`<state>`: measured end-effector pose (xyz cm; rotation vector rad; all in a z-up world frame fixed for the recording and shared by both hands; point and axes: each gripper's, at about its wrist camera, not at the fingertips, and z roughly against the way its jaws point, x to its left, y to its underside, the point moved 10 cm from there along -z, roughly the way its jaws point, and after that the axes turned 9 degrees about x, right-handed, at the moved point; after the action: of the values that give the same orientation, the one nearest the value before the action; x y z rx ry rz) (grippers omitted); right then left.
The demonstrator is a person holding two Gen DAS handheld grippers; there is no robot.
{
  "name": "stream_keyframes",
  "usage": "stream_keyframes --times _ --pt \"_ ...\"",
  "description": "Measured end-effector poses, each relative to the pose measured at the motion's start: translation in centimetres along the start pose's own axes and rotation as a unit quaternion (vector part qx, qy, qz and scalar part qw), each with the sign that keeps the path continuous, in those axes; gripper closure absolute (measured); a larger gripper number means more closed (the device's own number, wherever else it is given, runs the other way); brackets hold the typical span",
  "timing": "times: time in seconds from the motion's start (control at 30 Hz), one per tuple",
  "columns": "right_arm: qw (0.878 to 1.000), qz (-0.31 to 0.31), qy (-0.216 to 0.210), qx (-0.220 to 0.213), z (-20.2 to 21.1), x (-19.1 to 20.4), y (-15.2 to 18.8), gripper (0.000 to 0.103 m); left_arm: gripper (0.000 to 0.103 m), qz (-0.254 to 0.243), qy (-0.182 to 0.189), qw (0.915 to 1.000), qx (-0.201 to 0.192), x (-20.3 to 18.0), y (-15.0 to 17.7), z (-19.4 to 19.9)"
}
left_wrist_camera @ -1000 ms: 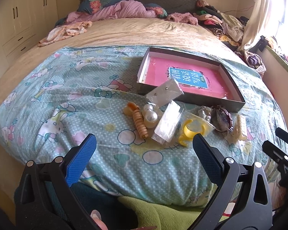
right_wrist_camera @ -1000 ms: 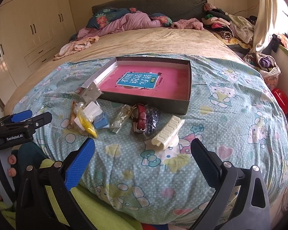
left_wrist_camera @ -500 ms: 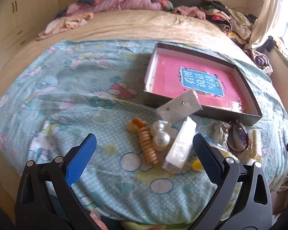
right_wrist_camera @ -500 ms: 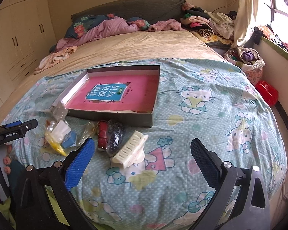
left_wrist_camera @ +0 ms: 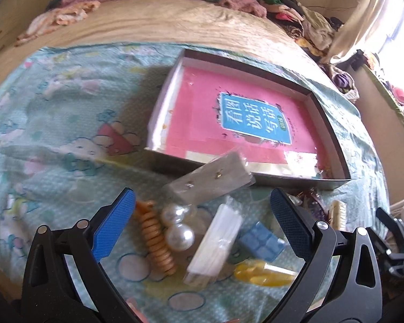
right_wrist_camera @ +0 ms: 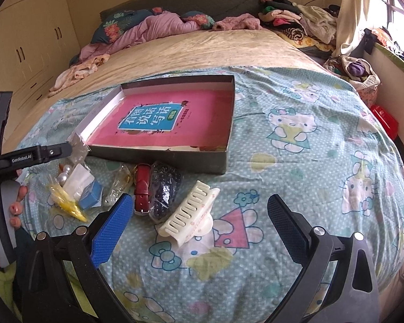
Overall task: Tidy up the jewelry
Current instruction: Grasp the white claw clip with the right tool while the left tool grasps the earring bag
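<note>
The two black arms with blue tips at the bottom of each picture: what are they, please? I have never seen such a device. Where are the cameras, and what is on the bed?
They are hand-held grippers, one in each of a person's hands, no robot. Each carries a camera looking forward along its fingers, so each picture is one gripper's own view. The left gripper and the right gripper are both open and hold nothing. In the right view, the person's hand holds the left tool. On the patterned bedspread lies a shallow box with a pink book inside. In front of it lie loose items: pearls, an orange beaded piece, a white hair claw, a red strap.
</note>
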<state>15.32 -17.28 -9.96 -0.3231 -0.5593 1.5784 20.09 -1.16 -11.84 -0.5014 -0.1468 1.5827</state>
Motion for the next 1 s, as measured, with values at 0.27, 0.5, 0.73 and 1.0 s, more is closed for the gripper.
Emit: stream_keyframes --times 0.27,0.5,0.73,1.0 --pt "1.000 0.004 -0.001 0.013 -1.9 0.2 0.0 0.004 0.009 -0.009 0.017 0.9996 0.021 -1.5 -0.6 -2.1" --pt "1.000 0.000 -0.010 0.024 -4.0 -0.1 -0.3 0.004 0.015 -0.012 0.001 0.9995 0.031 -1.1 -0.3 -3.9" --pt "0.999 -0.007 -0.016 0.044 -6.1 -0.8 0.3 0.008 0.035 -0.036 -0.023 0.9989 0.020 -0.9 -0.3 -4.1" --pt "0.995 -0.001 -0.082 0.049 -5.8 0.3 1.4 0.062 0.036 -0.060 -0.036 0.9975 -0.011 -1.3 -0.5 -2.4"
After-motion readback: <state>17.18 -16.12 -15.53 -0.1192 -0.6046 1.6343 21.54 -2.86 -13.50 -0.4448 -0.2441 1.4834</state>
